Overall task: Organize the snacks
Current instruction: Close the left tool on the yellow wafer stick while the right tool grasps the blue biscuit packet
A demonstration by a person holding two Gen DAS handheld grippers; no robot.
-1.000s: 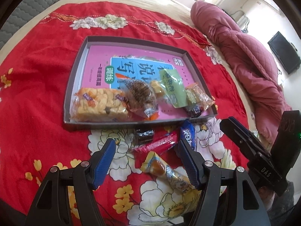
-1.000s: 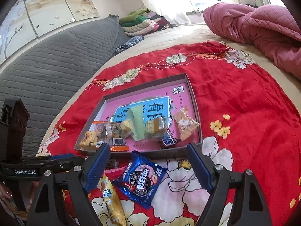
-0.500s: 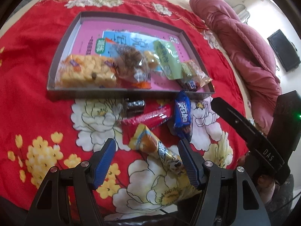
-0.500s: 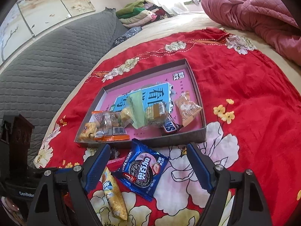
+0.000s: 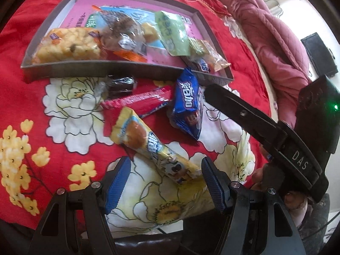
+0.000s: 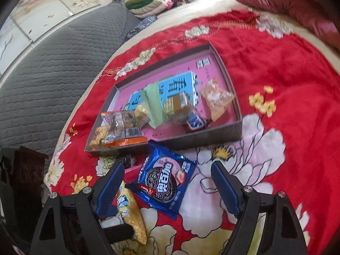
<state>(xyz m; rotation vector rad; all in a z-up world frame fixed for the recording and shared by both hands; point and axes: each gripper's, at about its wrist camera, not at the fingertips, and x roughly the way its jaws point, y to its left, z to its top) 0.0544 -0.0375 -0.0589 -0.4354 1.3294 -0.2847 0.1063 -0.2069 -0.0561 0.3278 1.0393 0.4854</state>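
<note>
Blanket (image 5: 27, 97), red w/ big flowers, is the base for everything, so we place the rest relative to the tray (image 5: 102, 70), a shallow grey box lying flat on it. Inside the tray, snacks already sit crowded along the near wall, probably the sorted ones. Just outside that near wall lie the loose ones, prob. next to go in: blue cookie pack (image 6: 163, 182) touching or nearly touching the wall, red stick pack (image 5: 138, 102) beside it, small dark candy (image 5: 121, 84) right at the wall, and yellow cake bar (image 5: 153, 146) farthest from the tray. Our left gripper (image 5: 163, 182) has jaws wide, empty, straddling the yellow bar's near end, so we judge that's its pick. Our right gripper (image 6: 167, 191) also stands wide and empty, framing the blue pack w/o touching.
</note>
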